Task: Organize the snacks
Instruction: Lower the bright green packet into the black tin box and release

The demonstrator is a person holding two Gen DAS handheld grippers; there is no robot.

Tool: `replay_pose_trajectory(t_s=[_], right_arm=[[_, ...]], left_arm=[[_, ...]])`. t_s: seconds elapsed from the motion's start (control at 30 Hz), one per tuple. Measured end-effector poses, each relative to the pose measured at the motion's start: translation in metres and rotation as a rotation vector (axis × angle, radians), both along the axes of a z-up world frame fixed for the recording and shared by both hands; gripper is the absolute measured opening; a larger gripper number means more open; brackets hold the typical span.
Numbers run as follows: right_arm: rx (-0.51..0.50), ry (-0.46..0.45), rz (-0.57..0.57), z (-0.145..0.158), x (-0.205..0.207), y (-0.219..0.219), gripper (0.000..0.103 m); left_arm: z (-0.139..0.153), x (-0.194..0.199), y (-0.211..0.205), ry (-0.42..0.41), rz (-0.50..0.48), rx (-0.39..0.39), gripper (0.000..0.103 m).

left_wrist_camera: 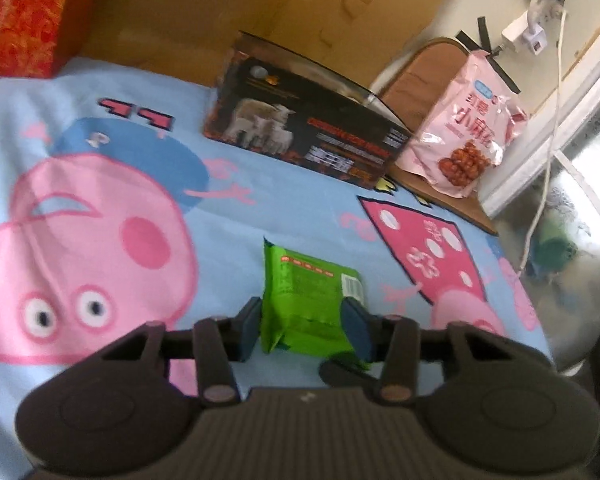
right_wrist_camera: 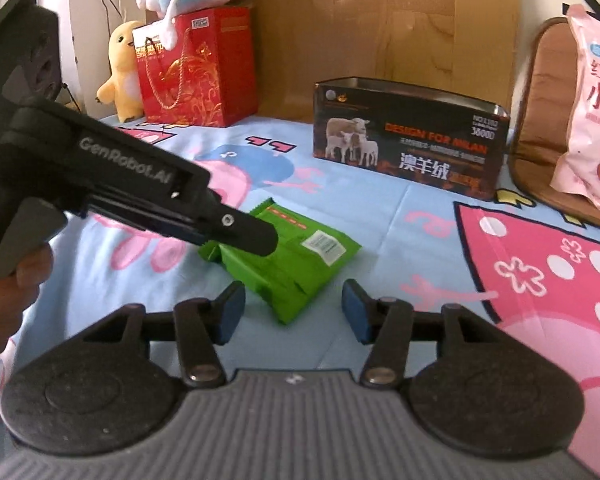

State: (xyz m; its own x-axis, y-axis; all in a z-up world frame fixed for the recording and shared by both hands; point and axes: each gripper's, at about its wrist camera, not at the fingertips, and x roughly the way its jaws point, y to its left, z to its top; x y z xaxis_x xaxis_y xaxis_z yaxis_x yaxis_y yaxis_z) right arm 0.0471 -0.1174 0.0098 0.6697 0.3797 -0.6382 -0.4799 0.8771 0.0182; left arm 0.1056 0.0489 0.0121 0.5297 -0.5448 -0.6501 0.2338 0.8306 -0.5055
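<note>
A green snack packet (left_wrist_camera: 308, 300) lies on the cartoon-pig blanket (left_wrist_camera: 100, 220). My left gripper (left_wrist_camera: 302, 308) is shut on it, one blue pad pressed against each side. In the right wrist view the same packet (right_wrist_camera: 300, 264) lies flat, and the left gripper (right_wrist_camera: 256, 236) comes in from the left over its far end, a hand on the handle. My right gripper (right_wrist_camera: 293, 288) stands open just in front of the packet, whose near corner reaches between the pads without touching them. A black open-top box (right_wrist_camera: 412, 144) with a sheep picture stands behind it.
A large pink snack bag (right_wrist_camera: 592, 120) leans on a brown cushion (right_wrist_camera: 540, 120) at the right. A red gift bag (right_wrist_camera: 196, 68), a yellow plush (right_wrist_camera: 122, 68) and a cardboard sheet (right_wrist_camera: 380, 20) line the back. A white cable (left_wrist_camera: 548, 152) hangs past the blanket's right edge.
</note>
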Motion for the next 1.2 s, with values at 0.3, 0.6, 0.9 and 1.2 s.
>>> replay_pose_trajectory(t_s=[0.3, 0.6, 0.9, 1.2], right_arm=[[0.042, -0.158, -0.063, 0.032, 0.013, -0.013, 0.037], [0.035, -0.28, -0.146, 0.059, 0.111, -0.016, 0.037], [0.029, -0.244, -0.237, 0.041, 0.16, -0.024, 0.04], [0.181, -0.226, -0.318, 0.044, 0.085, -0.055, 0.053]], left_arm=[[0.053, 0.027, -0.013, -0.144, -0.036, -0.009, 0.037], [0.084, 0.125, -0.04, -0.247, 0.008, 0.002, 0.037], [0.054, 0.171, -0.054, -0.195, 0.034, 0.005, 0.039], [0.064, 0.103, -0.037, -0.252, 0.1, 0.087, 0.055]])
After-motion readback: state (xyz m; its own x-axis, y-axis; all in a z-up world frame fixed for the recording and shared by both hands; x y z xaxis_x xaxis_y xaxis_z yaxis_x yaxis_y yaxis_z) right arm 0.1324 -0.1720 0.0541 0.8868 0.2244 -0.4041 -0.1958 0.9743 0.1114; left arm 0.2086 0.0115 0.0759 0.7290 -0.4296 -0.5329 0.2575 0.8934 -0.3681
